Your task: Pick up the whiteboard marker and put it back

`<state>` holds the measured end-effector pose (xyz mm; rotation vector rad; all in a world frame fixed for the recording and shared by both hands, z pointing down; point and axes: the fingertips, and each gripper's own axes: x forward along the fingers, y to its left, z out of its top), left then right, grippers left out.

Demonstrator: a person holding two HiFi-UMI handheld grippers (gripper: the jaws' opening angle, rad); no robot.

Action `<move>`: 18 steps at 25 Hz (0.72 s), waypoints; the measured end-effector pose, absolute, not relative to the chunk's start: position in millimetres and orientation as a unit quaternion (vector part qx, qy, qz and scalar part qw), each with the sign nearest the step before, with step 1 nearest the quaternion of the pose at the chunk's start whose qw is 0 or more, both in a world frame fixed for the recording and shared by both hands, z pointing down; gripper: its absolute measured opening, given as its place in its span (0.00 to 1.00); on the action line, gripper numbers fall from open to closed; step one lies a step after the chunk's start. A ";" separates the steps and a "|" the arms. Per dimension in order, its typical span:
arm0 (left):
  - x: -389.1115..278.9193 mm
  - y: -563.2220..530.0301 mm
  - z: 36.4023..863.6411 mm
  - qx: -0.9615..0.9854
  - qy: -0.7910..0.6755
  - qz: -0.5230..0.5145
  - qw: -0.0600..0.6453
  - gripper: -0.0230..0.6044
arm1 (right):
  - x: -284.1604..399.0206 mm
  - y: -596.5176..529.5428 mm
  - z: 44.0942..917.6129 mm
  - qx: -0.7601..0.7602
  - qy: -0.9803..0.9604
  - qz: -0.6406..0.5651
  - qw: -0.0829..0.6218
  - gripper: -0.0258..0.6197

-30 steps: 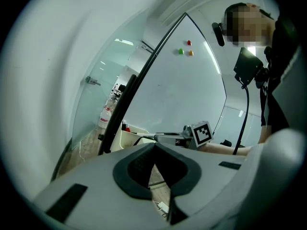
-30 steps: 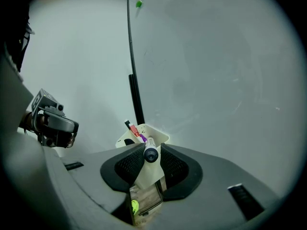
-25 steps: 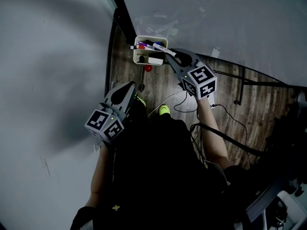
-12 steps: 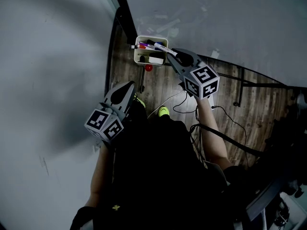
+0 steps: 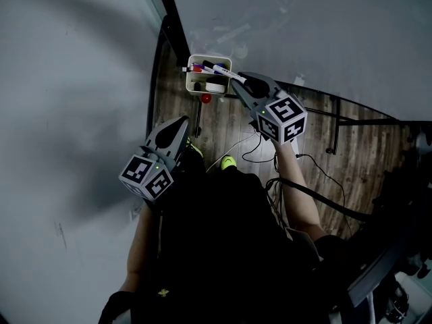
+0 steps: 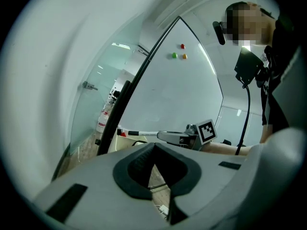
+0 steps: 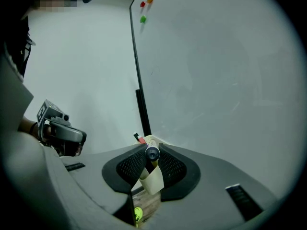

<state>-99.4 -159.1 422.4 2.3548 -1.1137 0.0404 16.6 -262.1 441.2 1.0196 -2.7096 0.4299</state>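
My right gripper (image 5: 246,86) is clamped on the whiteboard marker (image 5: 225,72). The marker's tip sticks out over the pen holder (image 5: 190,79) at the board's foot. Left gripper (image 6: 153,146) is closed and empty, well apart from both.

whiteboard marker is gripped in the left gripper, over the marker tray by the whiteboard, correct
Not quite: the right gripper is shut on the whiteboard marker, as the right gripper view shows. The left gripper holds nothing. The marker is over the marker tray by the whiteboard.
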 end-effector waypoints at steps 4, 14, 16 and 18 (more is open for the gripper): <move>-96.0 -158.4 418.8 0.875 -0.410 0.012 0.257 0.09 | 16.9 -256.5 430.7 0.344 -0.923 0.140 0.099 0.17; -88.4 -158.0 421.4 0.876 -0.404 -0.004 0.264 0.09 | 17.9 -236.2 411.7 0.339 -0.928 0.127 0.084 0.17; -85.7 -157.8 420.1 0.877 -0.403 -0.005 0.262 0.09 | 19.0 -230.9 407.7 0.338 -0.929 0.124 0.082 0.17; -83.2 -158.4 419.2 0.878 -0.402 -0.007 0.260 0.09 | 20.3 -226.3 404.6 0.337 -0.930 0.122 0.082 0.17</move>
